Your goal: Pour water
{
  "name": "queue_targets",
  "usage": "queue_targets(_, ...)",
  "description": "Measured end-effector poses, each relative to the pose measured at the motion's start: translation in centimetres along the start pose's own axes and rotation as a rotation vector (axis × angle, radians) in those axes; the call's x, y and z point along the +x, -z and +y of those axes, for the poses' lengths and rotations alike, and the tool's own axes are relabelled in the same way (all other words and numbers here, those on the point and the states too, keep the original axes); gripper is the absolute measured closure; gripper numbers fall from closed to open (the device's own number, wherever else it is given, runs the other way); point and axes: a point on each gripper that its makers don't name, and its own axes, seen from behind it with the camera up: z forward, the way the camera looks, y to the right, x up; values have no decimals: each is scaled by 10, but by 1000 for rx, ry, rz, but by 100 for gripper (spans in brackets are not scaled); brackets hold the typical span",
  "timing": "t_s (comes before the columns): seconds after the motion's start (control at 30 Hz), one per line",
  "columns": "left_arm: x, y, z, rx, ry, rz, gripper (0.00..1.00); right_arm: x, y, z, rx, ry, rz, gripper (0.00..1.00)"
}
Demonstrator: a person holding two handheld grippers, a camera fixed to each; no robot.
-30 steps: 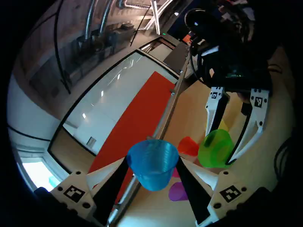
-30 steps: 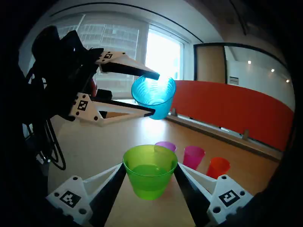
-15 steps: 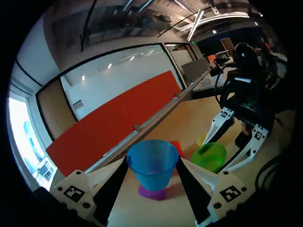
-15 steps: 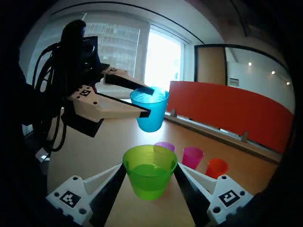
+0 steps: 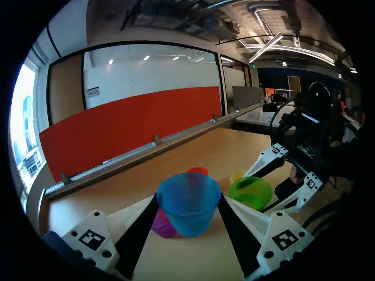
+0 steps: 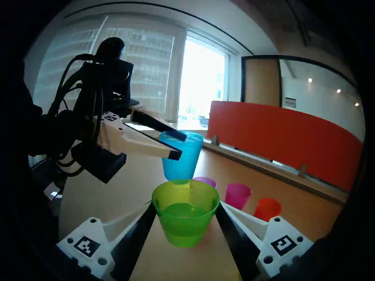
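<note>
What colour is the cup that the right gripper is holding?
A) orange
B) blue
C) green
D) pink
C: in the right gripper view the green cup sits clamped between the two fingers of the right gripper, while the left gripper holds the blue cup.

My left tongs (image 5: 189, 199) grip the left cup (image 5: 189, 213), my right tongs (image 6: 185, 208) the right cup (image 6: 185, 227); in the right gripper view I see 3 loose cups (image 6: 238, 194) on the surface (image 6: 304, 199) behind that cup.
</note>
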Motion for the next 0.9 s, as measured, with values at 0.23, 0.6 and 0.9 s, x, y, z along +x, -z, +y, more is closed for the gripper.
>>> queue_targets(0.23,-21,-5,0,-12,-11,-55,12,-3,4,2,5,-4,-22,9)
queue_targets(0.6,-54,-10,10,-59,-4,-141,12,-27,18,6,29,-3,-104,9)
queue_targets(0.9,-80,-19,13,-81,-6,-215,12,-48,34,12,43,-26,-173,9)
